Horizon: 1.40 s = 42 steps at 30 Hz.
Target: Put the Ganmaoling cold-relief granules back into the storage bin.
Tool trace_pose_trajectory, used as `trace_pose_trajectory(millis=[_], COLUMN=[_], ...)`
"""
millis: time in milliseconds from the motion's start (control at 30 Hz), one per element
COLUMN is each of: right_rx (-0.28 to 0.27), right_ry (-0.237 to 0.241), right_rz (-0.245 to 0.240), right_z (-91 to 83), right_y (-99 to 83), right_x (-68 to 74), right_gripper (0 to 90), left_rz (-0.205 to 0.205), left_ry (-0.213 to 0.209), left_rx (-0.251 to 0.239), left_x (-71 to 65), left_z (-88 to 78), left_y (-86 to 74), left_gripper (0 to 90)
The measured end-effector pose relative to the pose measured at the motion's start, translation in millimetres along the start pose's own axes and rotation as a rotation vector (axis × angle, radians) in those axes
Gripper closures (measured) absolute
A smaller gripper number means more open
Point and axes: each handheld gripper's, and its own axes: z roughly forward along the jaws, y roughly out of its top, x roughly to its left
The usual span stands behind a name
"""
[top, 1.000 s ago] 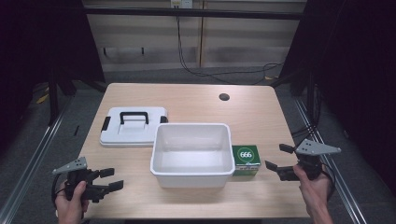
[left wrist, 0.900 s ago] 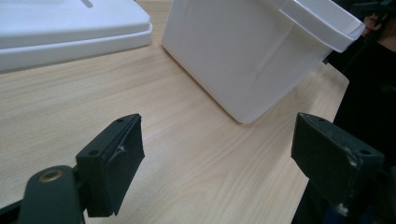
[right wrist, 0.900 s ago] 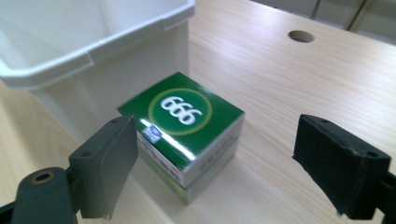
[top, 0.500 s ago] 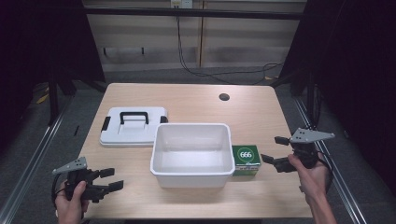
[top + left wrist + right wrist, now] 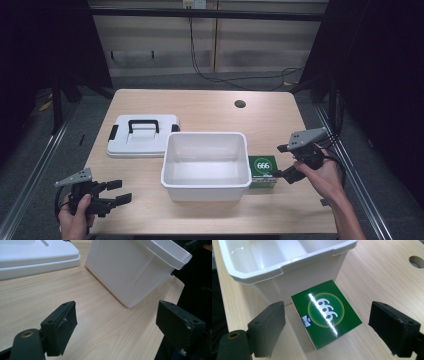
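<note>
Right gripper (image 5: pixel 327 322): jaws apart, straddling the box (image 5: pixel 327 316) to grasp it.
Left gripper (image 5: pixel 125 325): jaws apart, idle near the bin (image 5: pixel 135 270).

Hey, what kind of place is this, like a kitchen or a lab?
Probably a lab or recording workstation: a bare wooden table with a cable hole, dark curtains around it, cables on the floor, and hand-held grippers.

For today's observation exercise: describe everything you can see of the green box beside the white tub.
The green box is small and glossy, cardboard by its look, with white "666" in a pale ring on its top face. It lies flat on the wooden table, closed, close against the white tub on its right side. The right gripper is open around it, not touching.
</note>
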Motion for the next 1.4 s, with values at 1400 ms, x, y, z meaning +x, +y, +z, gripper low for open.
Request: trace_pose_trajectory(millis=[1400], right_rx=[0.460], right_ry=[0.174], right_rz=[-0.298], right_z=[56.8], right_y=[44.0], right_x=[-14.1], right_gripper=[8.9], left_rz=[0.000], left_ry=[-0.006], left_rx=[0.000], left_x=[0.5], left_z=[-0.1], left_y=[0.2], left_gripper=[17.0])
